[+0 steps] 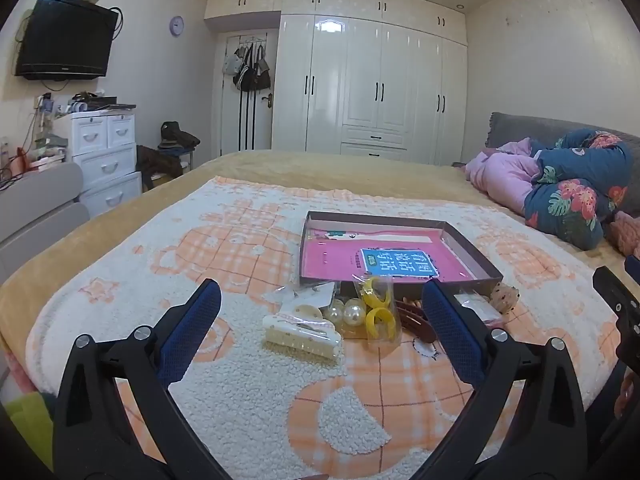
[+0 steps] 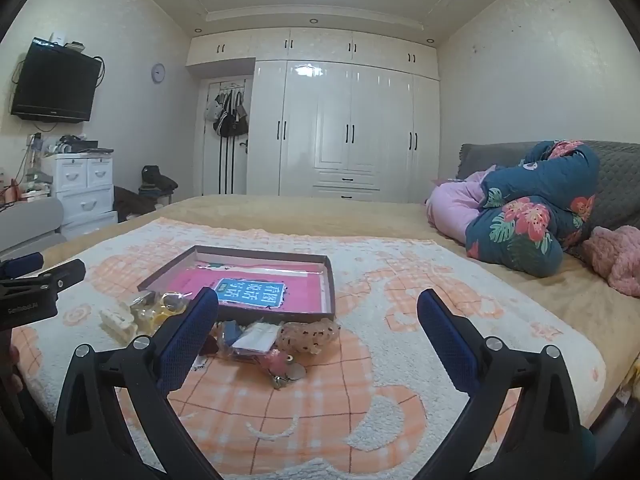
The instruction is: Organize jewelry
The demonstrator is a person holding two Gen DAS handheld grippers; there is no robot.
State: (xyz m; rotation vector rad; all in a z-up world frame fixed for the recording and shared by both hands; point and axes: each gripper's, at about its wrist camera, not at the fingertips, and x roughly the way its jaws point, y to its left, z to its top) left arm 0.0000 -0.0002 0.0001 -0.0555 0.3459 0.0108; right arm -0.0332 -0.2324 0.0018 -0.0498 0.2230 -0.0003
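A blue label [image 1: 397, 264] with large white Chinese characters, seen upside down, lay on the pink book [image 1: 348, 265] inside the shallow box [image 1: 472, 250]. White lettering on the left gripper's body [image 2: 22, 307] was too small to read surely.

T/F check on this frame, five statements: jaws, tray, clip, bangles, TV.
1. Both grippers are open and hold nothing. True: left gripper and right gripper have wide jaws with nothing between the pads.
2. The tray holds the hair clip. False: the cream clip lies on the blanket, in front of the tray.
3. A pink book lies in the tray. True.
4. The yellow bangles are loose. False: they sit in a clear bag.
5. The TV is on. False: its screen is dark.
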